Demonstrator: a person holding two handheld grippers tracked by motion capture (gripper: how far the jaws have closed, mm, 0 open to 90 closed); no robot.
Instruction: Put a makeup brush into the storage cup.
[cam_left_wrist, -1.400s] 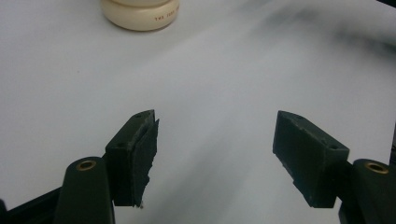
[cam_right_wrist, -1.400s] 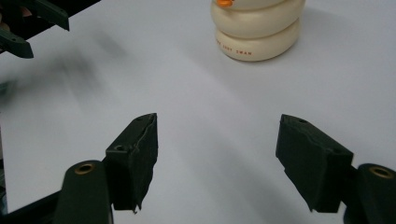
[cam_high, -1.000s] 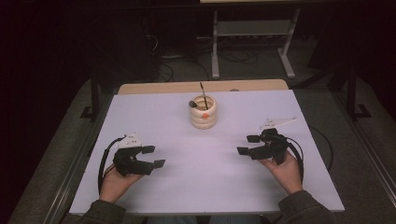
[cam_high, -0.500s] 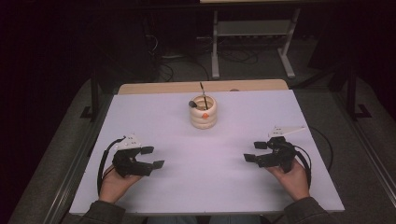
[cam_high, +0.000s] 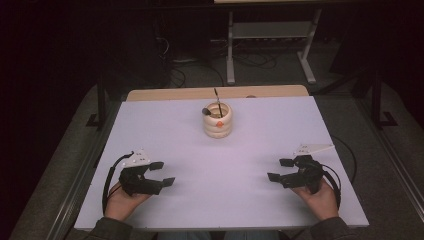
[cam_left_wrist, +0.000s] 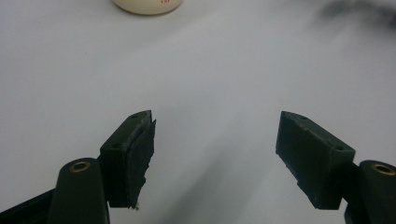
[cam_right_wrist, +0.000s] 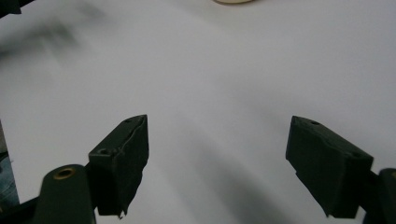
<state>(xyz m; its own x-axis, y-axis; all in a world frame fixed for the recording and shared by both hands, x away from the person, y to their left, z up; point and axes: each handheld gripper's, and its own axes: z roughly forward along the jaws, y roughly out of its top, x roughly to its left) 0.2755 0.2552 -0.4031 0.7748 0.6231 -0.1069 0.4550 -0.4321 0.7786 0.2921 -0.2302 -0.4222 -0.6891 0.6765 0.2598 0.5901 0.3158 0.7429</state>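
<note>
The white table top (cam_high: 250, 150) lies bare across its near and middle stretch — open room between the left gripper (cam_high: 162, 173) and the right gripper (cam_high: 280, 169), which sit well apart near the front corners. Both have their jaws spread with nothing between them; the right one's have just been opening, and only blank table shows ahead of each pair. One obstacle stands on the surface — a cream ribbed holder (cam_high: 218, 120) toward the far edge at the middle, with a dark-tipped tool (cam_high: 206, 111) and a thin stick (cam_high: 217, 100) poking above its rim. Wide passage runs either side of it. A wooden strip (cam_high: 280, 91) borders the far edge.
</note>
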